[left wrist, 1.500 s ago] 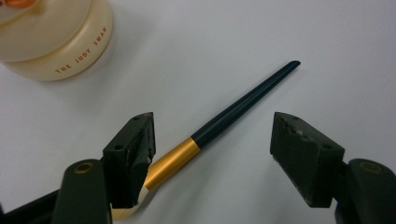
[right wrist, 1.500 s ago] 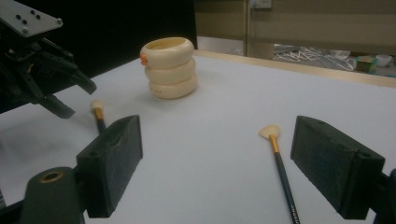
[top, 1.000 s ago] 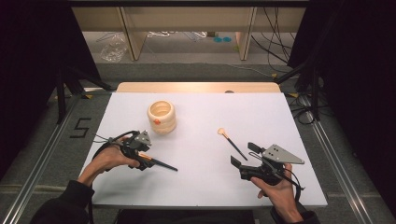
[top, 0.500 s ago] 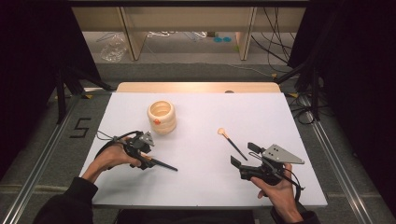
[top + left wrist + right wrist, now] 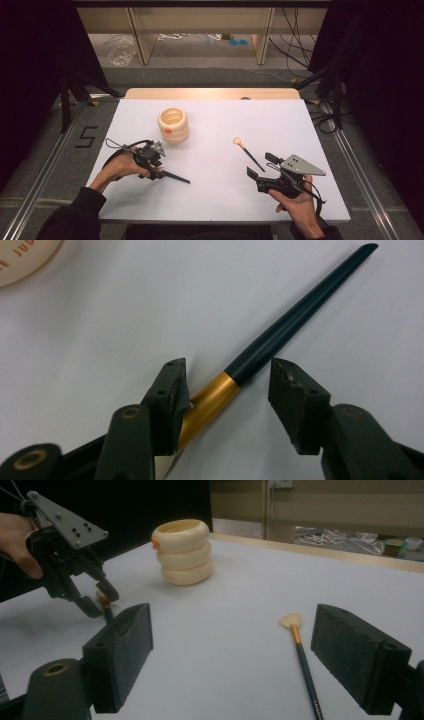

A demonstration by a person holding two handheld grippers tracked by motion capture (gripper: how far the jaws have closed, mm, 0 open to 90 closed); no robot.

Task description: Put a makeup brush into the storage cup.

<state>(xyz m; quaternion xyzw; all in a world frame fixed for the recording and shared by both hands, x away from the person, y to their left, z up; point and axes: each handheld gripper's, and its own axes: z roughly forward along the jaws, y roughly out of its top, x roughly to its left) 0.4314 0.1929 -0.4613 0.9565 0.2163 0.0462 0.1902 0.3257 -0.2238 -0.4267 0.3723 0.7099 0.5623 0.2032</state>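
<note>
Jaws of the left gripper (image 5: pixel 227 385) are seen parted in the left gripper view, standing to either side of a dark-handled brush (image 5: pixel 295 320) that lies flat on the white worktop (image 5: pixel 310 130); the brush's gold ferrule (image 5: pixel 210 400) passes close against one jaw, while a clear gap is left at the other, so the brush is straddled rather than clamped. In the high view this brush (image 5: pixel 175 177) is found near the worktop's left edge, towards the near side, its handle pointing away from the left gripper (image 5: pixel 150 159), which is held low by the left hand (image 5: pixel 117 169). A cream ribbed pot (image 5: pixel 173 125), built as three stacked rings with a small orange mark on its side, stands upright behind the left gripper, towards the far left of the worktop. Jaws of the right gripper (image 5: pixel 240 655) are held wide apart over bare worktop, gripping nothing. A second brush (image 5: pixel 248 154), with a pale fan-shaped head and a dark handle, lies right of centre, just beside the right gripper (image 5: pixel 262 172) but apart from it. The right gripper is held by the right hand (image 5: pixel 300 205) near the worktop's near right corner.
</note>
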